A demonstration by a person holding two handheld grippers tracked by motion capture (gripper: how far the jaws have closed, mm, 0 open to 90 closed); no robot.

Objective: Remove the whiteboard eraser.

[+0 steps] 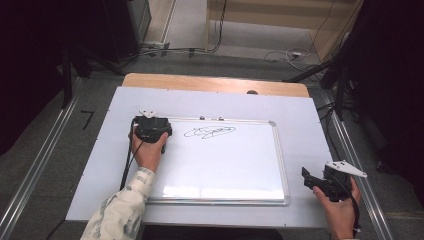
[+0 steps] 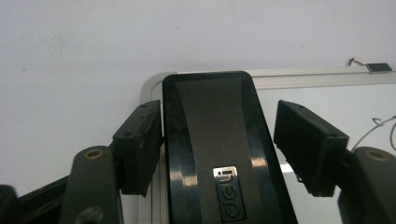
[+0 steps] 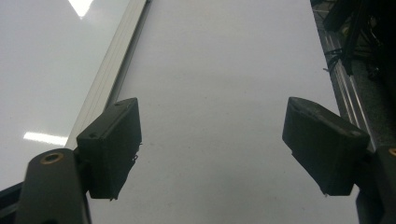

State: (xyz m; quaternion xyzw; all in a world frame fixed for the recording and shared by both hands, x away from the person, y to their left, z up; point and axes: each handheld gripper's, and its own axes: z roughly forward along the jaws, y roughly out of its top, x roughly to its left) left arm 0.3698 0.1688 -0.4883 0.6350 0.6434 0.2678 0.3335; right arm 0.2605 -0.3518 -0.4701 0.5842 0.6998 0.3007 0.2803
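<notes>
A whiteboard [image 1: 220, 167] in a silver frame lies flat on the table, with a black scribble [image 1: 210, 132] near its top. My left gripper [image 1: 148, 116] sits at the board's top left corner, held by a hand. In the left gripper view a black eraser [image 2: 210, 140] with a silver logo lies on that corner between my open jaws [image 2: 217, 112]. The left jaw touches the eraser's side and the right jaw stands a little off it. My right gripper [image 1: 306, 179] rests open over the white sheet right of the board, with nothing between its fingers [image 3: 212, 121].
A white sheet [image 1: 300, 125] covers most of the wooden table [image 1: 215, 82]. The board's frame [image 3: 116, 60] runs along the left of the right gripper view. A metal rail [image 1: 357, 160] lines the right table side. Cables [image 1: 285, 55] lie on the floor beyond.
</notes>
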